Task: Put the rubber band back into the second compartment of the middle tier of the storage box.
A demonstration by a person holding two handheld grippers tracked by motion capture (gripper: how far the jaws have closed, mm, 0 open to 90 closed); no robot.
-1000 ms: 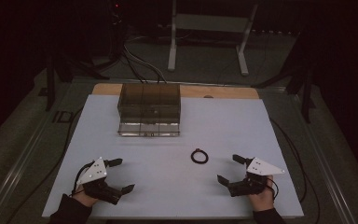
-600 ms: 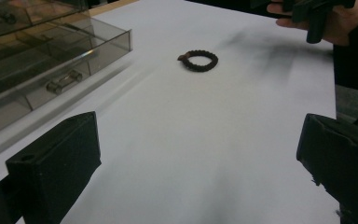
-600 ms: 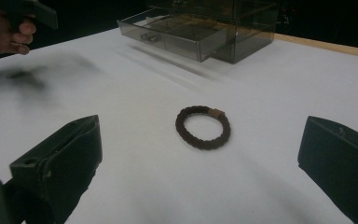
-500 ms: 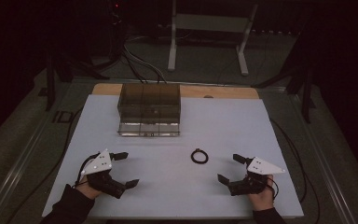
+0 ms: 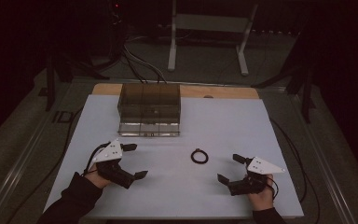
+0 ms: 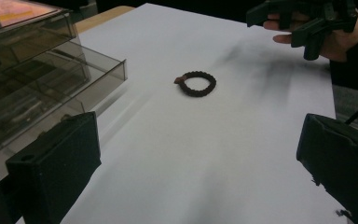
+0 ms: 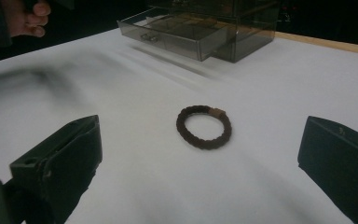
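Observation:
A dark braided hair band (image 5: 199, 156) lies flat on the white table top (image 5: 223, 121), between the two hands; it also lies ahead of the jaws in the left gripper view (image 6: 196, 83) and the right gripper view (image 7: 204, 126). My left gripper (image 5: 135, 161) is open at the near left, with nothing between its jaws. My right gripper (image 5: 230, 169) is open at the near right, also holding nothing. A smoky transparent drawer box (image 5: 149, 108) stands at the back left, its bottom drawer (image 5: 148, 129) pulled out.
The drawer box shows in the left gripper view (image 6: 37, 79) and the right gripper view (image 7: 205, 28). A wooden strip (image 5: 219, 91) runs along the table's far edge. Cables (image 5: 140, 65) and a white stand (image 5: 209, 28) are on the dark floor behind.
My left gripper has moved forward and slightly right, toward the middle of the table. The right gripper and the hair band have stayed in place.

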